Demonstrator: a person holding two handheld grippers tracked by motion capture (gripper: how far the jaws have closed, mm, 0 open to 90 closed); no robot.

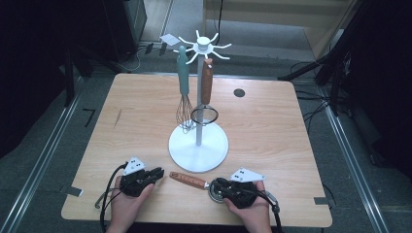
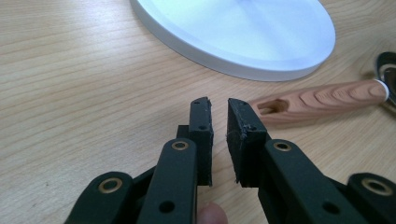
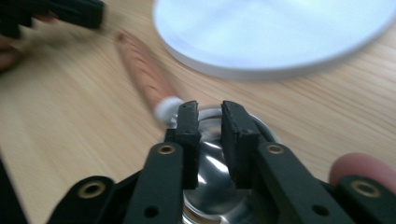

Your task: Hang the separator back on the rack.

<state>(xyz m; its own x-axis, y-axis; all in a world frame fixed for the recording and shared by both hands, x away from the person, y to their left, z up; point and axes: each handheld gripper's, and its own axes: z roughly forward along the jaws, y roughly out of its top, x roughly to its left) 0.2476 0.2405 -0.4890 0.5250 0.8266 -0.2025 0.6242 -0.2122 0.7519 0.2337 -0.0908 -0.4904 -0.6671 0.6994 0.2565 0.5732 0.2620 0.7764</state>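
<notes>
A ladle with a wooden handle (image 1: 189,180) lies on the table in front of the white stand's round base (image 1: 198,145). Its shiny metal bowl (image 3: 210,163) sits right under my right gripper (image 1: 217,185), whose jaws (image 3: 209,109) stand slightly apart above the bowl, pads off it. The handle (image 3: 144,72) runs away from those jaws to the upper left. My left gripper (image 1: 158,174) rests on the table at the handle's free end (image 2: 322,99). Its jaws (image 2: 218,105) are almost together, with nothing between them.
A teal-handled whisk (image 1: 183,92) and a wood-handled ring strainer (image 1: 204,115) hang from the stand's spoked top (image 1: 204,46). A dark round grommet (image 1: 239,92) sits in the far right of the tabletop. Dark equipment stands around the table.
</notes>
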